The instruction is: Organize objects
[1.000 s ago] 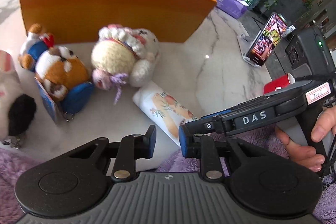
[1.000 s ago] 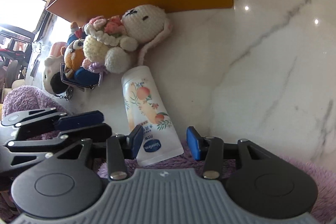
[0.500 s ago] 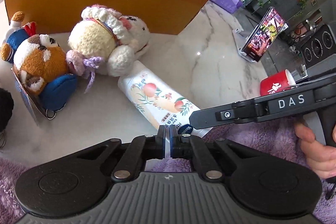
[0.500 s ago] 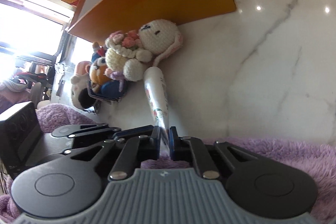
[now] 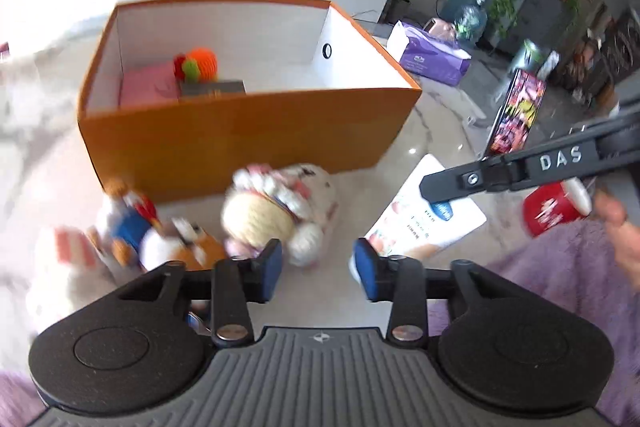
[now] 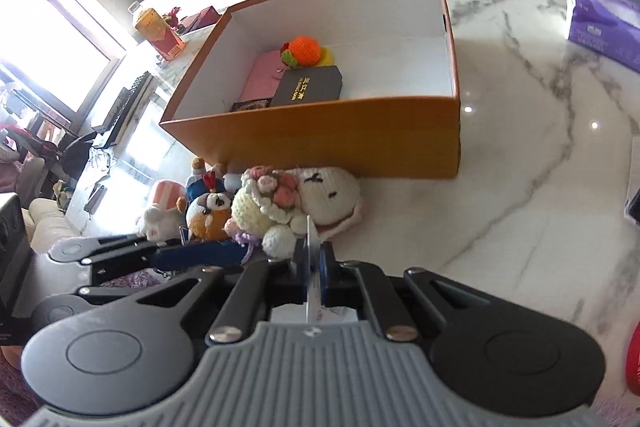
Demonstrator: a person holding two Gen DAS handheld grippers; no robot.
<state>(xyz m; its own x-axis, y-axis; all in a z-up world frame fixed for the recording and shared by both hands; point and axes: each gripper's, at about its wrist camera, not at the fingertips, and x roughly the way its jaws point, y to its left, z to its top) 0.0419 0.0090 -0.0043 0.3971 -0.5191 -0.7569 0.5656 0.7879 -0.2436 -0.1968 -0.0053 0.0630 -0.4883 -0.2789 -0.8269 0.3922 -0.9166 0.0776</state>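
Note:
My right gripper (image 6: 315,263) is shut on the flat crimped end of a white cream tube (image 5: 424,215) with a peach print and holds it lifted off the marble; in the right wrist view the tube (image 6: 311,259) shows edge-on. My left gripper (image 5: 318,273) is open and empty, above the plush toys. An orange box (image 6: 320,143) with white inside stands behind them, also in the left wrist view (image 5: 240,131). It holds a crochet orange (image 6: 304,51), a pink pouch (image 6: 264,75) and a dark book (image 6: 310,85). A crochet bunny (image 6: 296,205) lies against its front wall.
Small plush toys (image 6: 200,207) crowd left of the bunny. A purple tissue pack (image 6: 604,23) lies at the far right, a phone on a stand (image 5: 516,119) and a red cup (image 5: 552,207) to the right. Purple fleece sleeves (image 5: 560,291) frame the near edge.
My right gripper closed on the tube's end and lifted it off the marble. My left gripper shut briefly, then opened and rose; the box interior has come into view.

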